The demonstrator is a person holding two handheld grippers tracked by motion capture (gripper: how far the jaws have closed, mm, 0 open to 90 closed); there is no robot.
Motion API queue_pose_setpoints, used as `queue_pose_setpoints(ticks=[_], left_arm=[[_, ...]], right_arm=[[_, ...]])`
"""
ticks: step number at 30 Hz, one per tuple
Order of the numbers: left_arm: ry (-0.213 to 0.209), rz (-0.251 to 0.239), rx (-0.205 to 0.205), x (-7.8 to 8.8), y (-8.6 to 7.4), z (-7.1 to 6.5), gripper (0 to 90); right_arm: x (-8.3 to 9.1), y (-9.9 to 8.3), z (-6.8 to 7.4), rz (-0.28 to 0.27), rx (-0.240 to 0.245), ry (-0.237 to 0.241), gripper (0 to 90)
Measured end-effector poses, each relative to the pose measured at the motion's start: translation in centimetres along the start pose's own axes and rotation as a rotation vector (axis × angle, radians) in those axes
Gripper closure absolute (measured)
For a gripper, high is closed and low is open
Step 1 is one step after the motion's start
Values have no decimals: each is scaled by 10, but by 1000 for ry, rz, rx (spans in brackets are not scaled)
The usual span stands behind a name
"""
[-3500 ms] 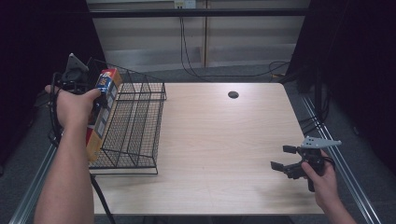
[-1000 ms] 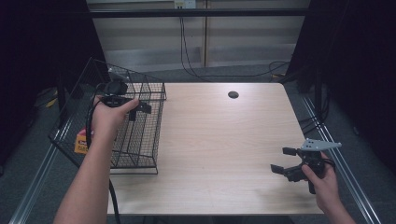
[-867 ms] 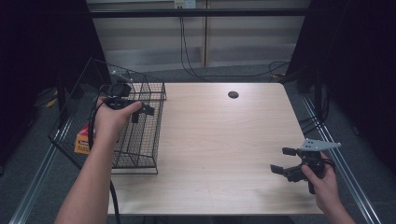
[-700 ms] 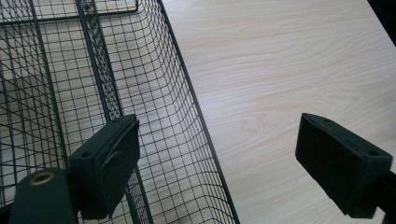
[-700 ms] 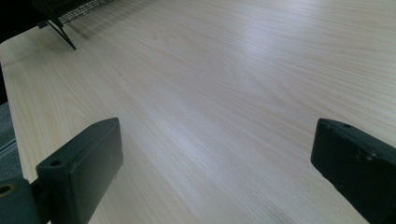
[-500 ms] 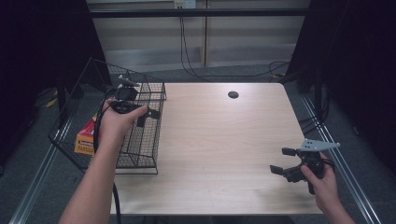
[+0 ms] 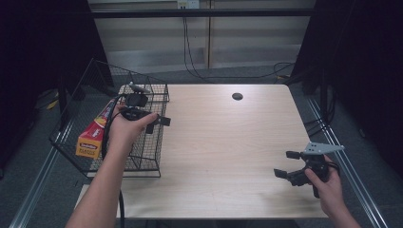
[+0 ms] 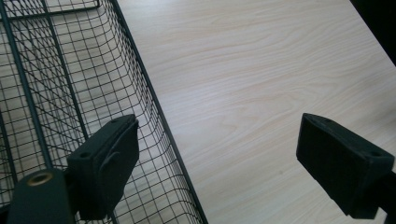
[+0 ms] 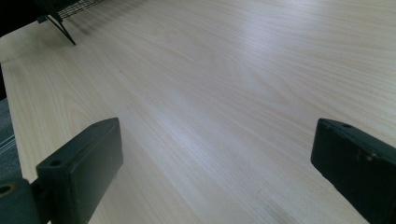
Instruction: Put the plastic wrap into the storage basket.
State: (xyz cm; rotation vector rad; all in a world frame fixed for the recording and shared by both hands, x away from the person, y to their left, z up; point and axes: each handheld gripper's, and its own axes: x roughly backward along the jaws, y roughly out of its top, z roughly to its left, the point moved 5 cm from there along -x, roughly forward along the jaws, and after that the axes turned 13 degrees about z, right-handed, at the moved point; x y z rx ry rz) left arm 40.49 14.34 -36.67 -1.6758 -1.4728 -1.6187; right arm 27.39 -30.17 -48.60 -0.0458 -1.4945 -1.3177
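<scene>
A red and yellow carton lies in the left part of a black wire basket at the table's left end. My left gripper hovers over the basket's right rim, open and empty. In the left gripper view the gripper straddles the basket's wire wall and the bare wood beside it. My right gripper rests low near the table's front right corner, open with nothing between its jaws; the right gripper view has the gripper over bare wood.
The light wooden table has a dark round cable hole near its far edge. Metal rails run along both sides of the table. One foot of the basket stands far off in the right gripper view.
The left hand, which held the carton beside the basket earlier, has left it in the basket and drifted right and slightly down over the rim. The right hand has kept still.
</scene>
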Motion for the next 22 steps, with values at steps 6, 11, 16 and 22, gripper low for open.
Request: queue_pose_setpoints(ticks=[6, 11, 16, 22], left_arm=[[-30, -7, -18, -7, 0, -9, 132], [-50, -8, -43, -13, -1, -18, 130], [-82, -6, -65, -19, -2, -26, 127], [-107, -20, -91, -25, -3, -36, 125]], right_arm=[[0, 0, 0, 1, 1, 0, 21], [0, 0, 0, 0, 2, 0, 21], [-1, 0, 0, 4, 6, 2, 21], [-3, -1, 1, 14, 13, 3, 21]])
